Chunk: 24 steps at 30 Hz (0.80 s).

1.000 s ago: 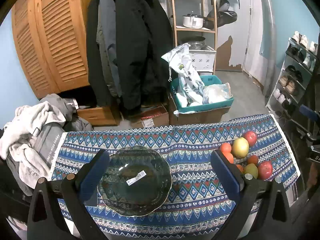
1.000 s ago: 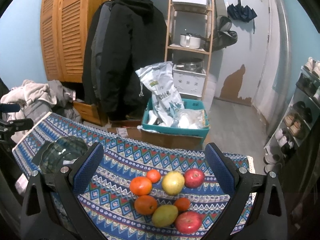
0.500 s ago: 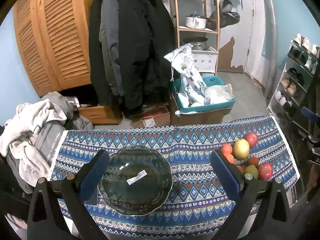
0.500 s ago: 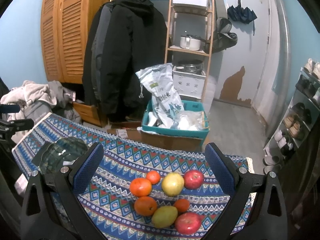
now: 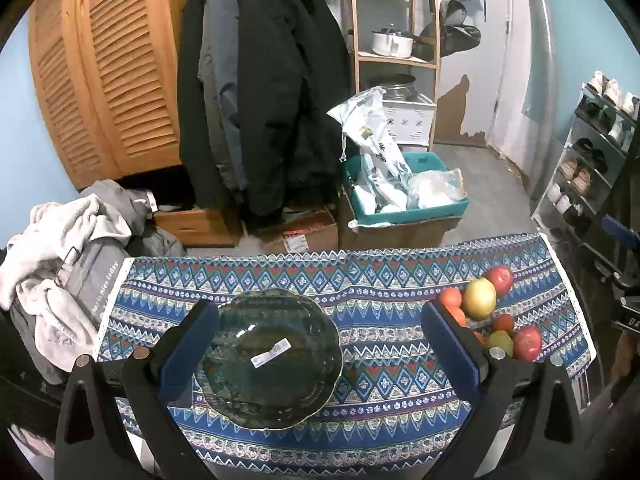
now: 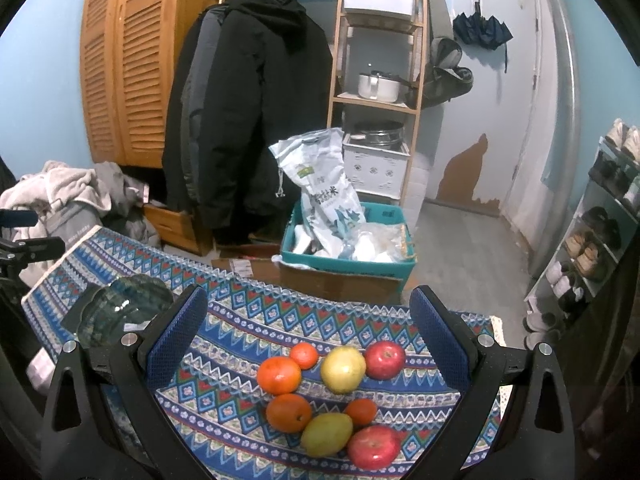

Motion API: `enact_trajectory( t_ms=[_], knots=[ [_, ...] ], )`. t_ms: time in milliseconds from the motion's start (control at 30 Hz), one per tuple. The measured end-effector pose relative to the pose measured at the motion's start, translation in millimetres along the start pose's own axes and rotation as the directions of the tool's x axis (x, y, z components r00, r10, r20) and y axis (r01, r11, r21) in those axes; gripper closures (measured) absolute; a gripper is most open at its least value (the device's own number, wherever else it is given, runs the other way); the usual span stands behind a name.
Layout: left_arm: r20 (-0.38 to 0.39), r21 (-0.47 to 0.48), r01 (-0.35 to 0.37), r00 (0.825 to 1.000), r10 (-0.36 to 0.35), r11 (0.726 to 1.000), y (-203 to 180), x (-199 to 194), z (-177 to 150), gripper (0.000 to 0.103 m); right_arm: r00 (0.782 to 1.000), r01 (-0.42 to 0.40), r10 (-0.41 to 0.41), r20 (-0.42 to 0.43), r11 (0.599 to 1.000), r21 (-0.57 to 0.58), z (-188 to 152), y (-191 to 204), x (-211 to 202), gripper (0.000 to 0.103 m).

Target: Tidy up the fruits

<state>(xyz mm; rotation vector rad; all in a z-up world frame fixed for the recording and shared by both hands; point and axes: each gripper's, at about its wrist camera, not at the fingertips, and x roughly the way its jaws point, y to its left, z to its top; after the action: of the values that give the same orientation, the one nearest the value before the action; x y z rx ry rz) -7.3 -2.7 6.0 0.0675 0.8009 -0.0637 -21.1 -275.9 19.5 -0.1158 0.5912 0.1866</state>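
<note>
Blue-padded left gripper [image 5: 320, 344], spread wide and empty, hovers level above the bowl [image 5: 272, 358] on the patterned worktop [image 5: 380, 280]. Right gripper [image 6: 308, 336], equally wide and empty, hovers over the fruits [image 6: 332, 396] clustered beside the bowl.
</note>
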Motion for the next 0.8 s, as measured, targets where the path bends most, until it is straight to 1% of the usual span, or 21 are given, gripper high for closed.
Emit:
enact_trajectory(
  t_ms=[800],
  knots=[
    [0.001, 0.007, 0.014, 1.0, -0.014, 1.0, -6.7, -0.3, 1.1, 0.001, 1.0, 0.005, -0.005, -0.001, 1.0, 0.0, -1.4, -6.9, -2.0, 0.004]
  ],
)
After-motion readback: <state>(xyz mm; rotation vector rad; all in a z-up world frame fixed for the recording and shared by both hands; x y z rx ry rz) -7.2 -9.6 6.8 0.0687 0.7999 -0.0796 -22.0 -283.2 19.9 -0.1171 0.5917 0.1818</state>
